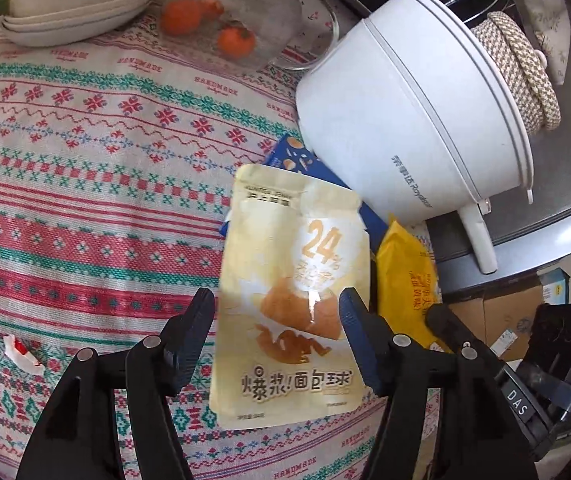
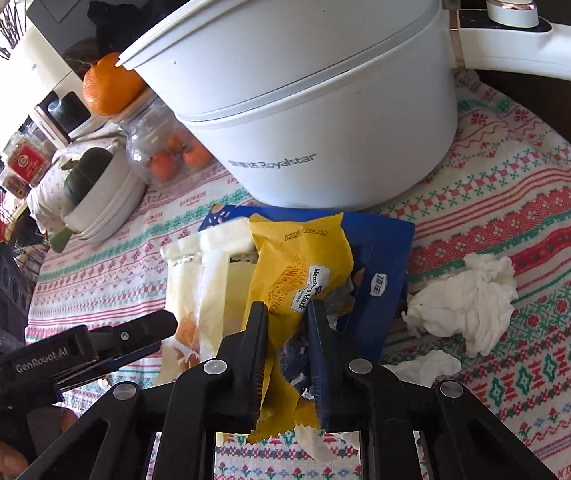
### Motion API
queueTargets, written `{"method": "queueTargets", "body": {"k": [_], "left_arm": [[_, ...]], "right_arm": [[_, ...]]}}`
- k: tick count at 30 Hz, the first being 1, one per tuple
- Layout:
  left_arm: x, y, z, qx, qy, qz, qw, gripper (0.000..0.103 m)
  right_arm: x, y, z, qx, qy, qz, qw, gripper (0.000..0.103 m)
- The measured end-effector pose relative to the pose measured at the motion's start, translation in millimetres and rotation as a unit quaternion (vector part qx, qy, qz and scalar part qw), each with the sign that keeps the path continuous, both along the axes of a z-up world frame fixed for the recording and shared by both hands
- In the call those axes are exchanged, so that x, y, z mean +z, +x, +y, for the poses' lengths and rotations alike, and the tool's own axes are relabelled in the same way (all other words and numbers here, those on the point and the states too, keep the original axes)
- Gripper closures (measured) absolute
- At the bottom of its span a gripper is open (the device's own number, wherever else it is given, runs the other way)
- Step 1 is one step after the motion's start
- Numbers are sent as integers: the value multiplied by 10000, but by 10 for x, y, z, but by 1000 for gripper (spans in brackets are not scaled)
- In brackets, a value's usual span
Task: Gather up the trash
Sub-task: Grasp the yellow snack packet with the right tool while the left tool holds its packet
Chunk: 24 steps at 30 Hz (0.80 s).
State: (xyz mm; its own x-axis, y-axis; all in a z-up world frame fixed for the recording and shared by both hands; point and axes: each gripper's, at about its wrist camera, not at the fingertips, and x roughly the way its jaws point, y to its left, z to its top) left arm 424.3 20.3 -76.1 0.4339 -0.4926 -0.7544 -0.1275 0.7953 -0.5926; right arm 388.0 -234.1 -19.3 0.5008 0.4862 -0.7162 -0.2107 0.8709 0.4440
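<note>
My right gripper (image 2: pixel 285 308) is shut on a bundle of wrappers: a yellow wrapper (image 2: pixel 297 264), a blue packet (image 2: pixel 381 280) and a cream bread-ball packet (image 2: pixel 201 284). The bundle hangs above the patterned tablecloth (image 2: pixel 545 240). In the left wrist view the cream packet (image 1: pixel 289 300) hangs between the fingers of my open left gripper (image 1: pixel 277 300), not gripped by it, with the yellow wrapper (image 1: pixel 405 280) and blue packet (image 1: pixel 297 160) behind. Crumpled white tissues (image 2: pixel 461 304) lie on the cloth to the right. A small red-and-white scrap (image 1: pixel 21 354) lies at the left.
A white Royalstar pot (image 2: pixel 313 92) stands just behind the wrappers, its handle (image 2: pixel 525 40) pointing right. A glass jar with tangerines (image 1: pixel 229 20) and stacked white dishes (image 1: pixel 77 4) stand at the back. The table edge and cardboard boxes (image 1: pixel 505 312) are at the right.
</note>
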Motion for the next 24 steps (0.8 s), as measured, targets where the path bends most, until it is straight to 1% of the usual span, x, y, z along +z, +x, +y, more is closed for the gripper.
{"method": "queueTargets", "body": {"k": [2,3,4,5,6,7,8,9,10,11,13,15,17,18,20,22,24], "left_arm": [[-48,29,-123,-106,254,12,9996,34],[-87,31,-133,-158,352,100,9992,34],[-69,17,-146,-132,353,-56,9993,34],[-68,19,-148,-157,306,-47,9994,35],[-63,6,-170,-183,176,-12,9997,39],[-61,3,-179,-178,71,-41,9998,47],[-62,-5,-200,-183,145,-24,9997,67],[-70,-1,-231,-226,252,17,9994,85],[-89,5,-259,-283,327,65,9990,92],[-102,4,-272,-282,324,91,9990,98],[-48,-14,-273,-278,225,25,9994,102],[66,-41,-290,-356,203,-160,9990,103],[189,-89,-310,-402,394,-324,9979,103],[230,-106,-310,-416,528,-338,9972,103],[256,-139,-259,-367,656,-288,9968,103],[276,-165,-185,-334,671,-274,9968,103],[313,-214,-82,-324,645,-294,9970,103]], "right_arm": [[-55,22,27,2,70,115,9999,77],[-106,37,33,5,98,244,9997,70],[-149,43,42,11,130,348,9993,59],[-183,42,59,30,151,399,9991,59],[-206,37,80,62,127,414,9990,59],[-219,32,103,115,111,405,9991,59],[-226,22,132,176,98,367,9991,61],[-227,10,163,218,77,317,9992,64],[-220,2,194,260,57,265,9993,73],[-209,-7,230,306,-1,214,9993,81],[-180,-26,267,351,-3,136,9993,85],[-157,-47,304,396,-16,97,9992,87],[-145,-70,330,398,-66,61,9992,88],[-132,-78,320,370,-56,52,9993,88],[-63,-91,263,306,-15,-32,9995,89],[42,-102,198,231,67,-135,9996,89],[143,-141,134,130,25,-214,9997,89]]}}
